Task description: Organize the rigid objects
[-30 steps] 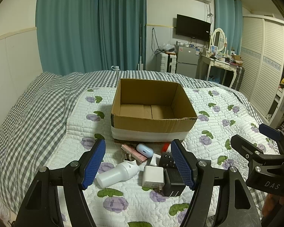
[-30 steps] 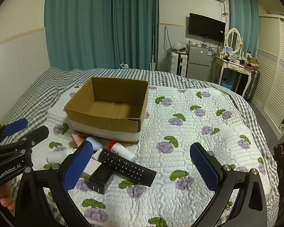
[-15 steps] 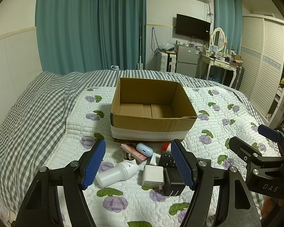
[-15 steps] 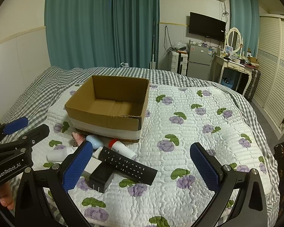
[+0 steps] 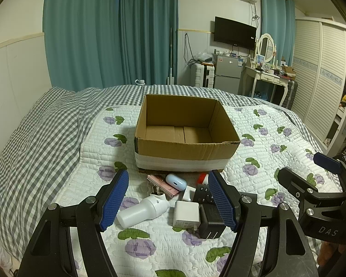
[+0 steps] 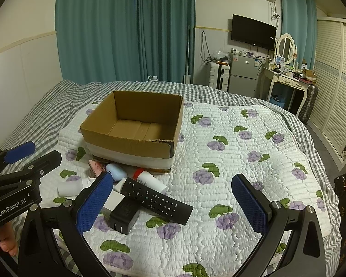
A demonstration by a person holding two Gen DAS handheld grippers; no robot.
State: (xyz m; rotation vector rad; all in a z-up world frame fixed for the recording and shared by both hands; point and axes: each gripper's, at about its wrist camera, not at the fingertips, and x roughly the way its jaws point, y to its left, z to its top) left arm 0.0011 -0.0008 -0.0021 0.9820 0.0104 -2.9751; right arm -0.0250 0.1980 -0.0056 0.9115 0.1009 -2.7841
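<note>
An empty open cardboard box stands on the quilted bed. In front of it lies a cluster: a white bottle, a white charger, a black charger, a black remote, a pale blue earbud case, a pink clip and a white tube with a red cap. My left gripper is open above the cluster. My right gripper is open, empty, to the right of the cluster.
The floral quilt lies over a grey checked bedspread. Teal curtains, a TV, a small fridge and a dressing table stand beyond the bed. A louvred wardrobe lines the right side.
Both grippers have drifted very slightly; the objects and the box have not moved, and both stay open.
</note>
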